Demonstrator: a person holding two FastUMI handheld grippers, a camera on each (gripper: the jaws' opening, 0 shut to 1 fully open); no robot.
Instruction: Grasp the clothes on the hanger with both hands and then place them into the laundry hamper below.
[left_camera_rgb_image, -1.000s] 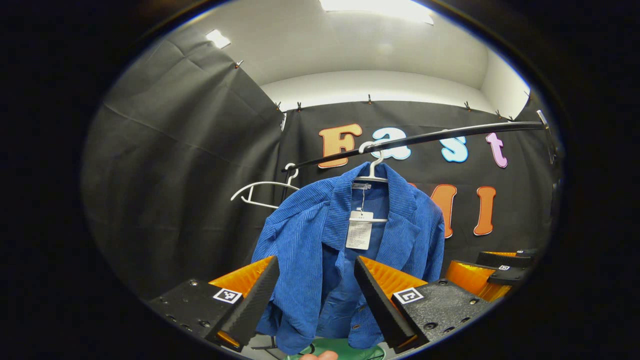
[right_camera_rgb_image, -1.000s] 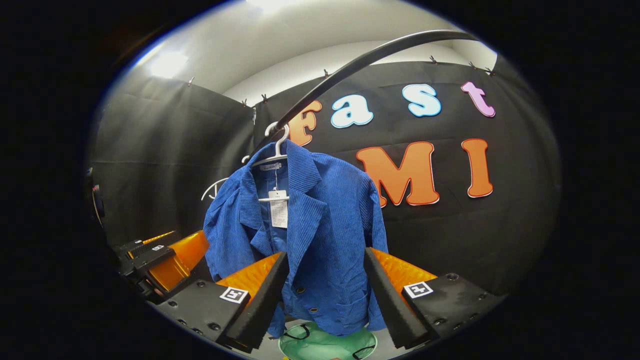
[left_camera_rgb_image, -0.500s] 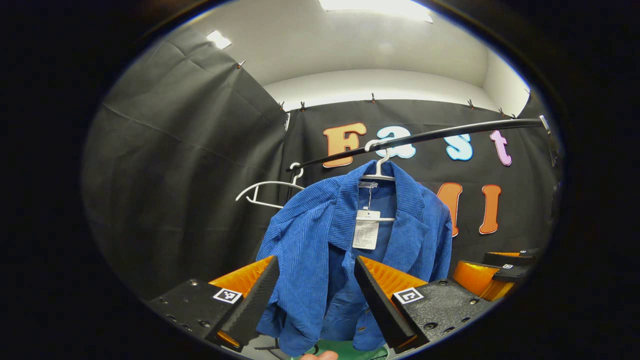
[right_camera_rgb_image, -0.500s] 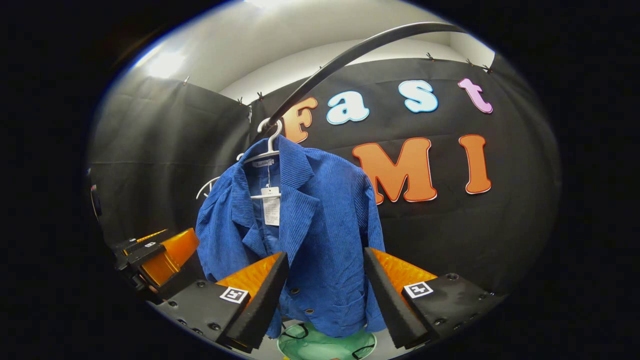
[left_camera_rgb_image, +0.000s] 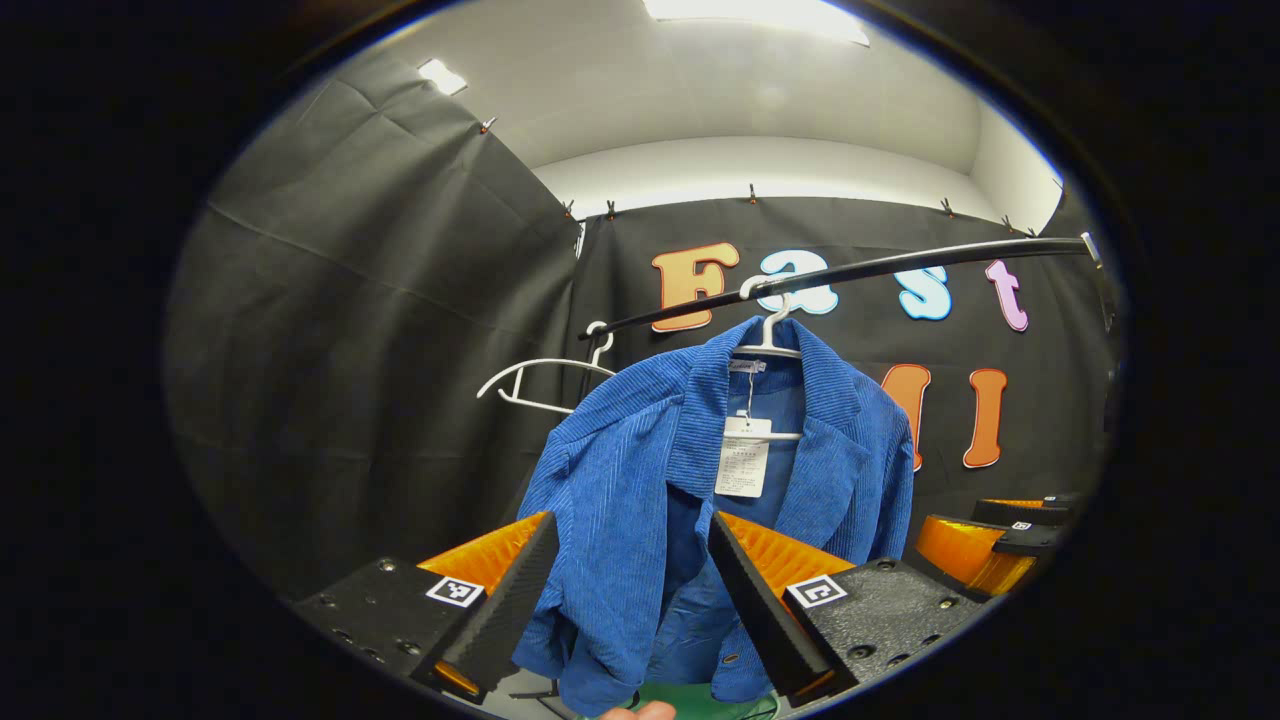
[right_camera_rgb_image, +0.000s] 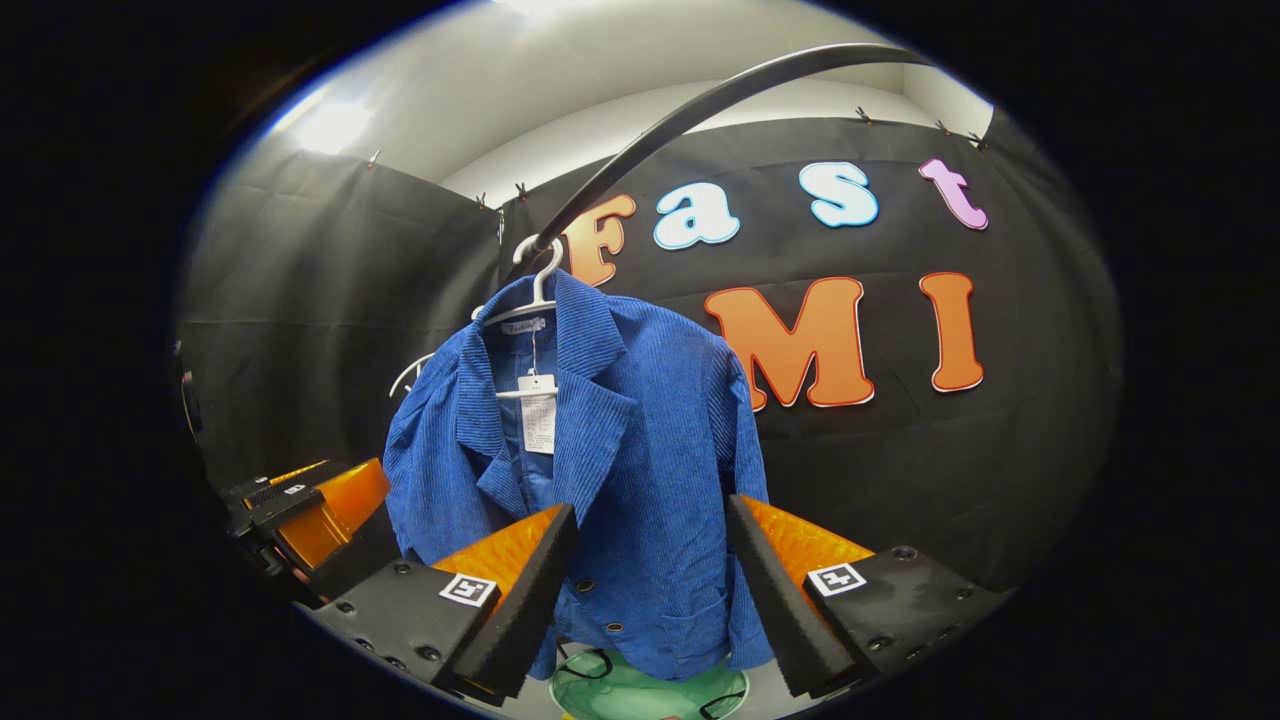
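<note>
your left claw is spread wide, nothing between its fingers. your right claw is spread wide too, gripping nothing. the blue corduroy jacket hangs ahead of both, on a white hanger hooked over the dark rail. paper tag dangles at the open collar. in the left gripper view the jacket's lower front fills the gap between your fingers, but whether it touches them you can't tell. in the right gripper view the jacket hem and buttons sit between the fingers. green laundry hamper sits below the hem. a second, bare hanger hangs further along the rail. your right claw shows low right in the left gripper view; your left claw shows low left in the right gripper view.
</note>
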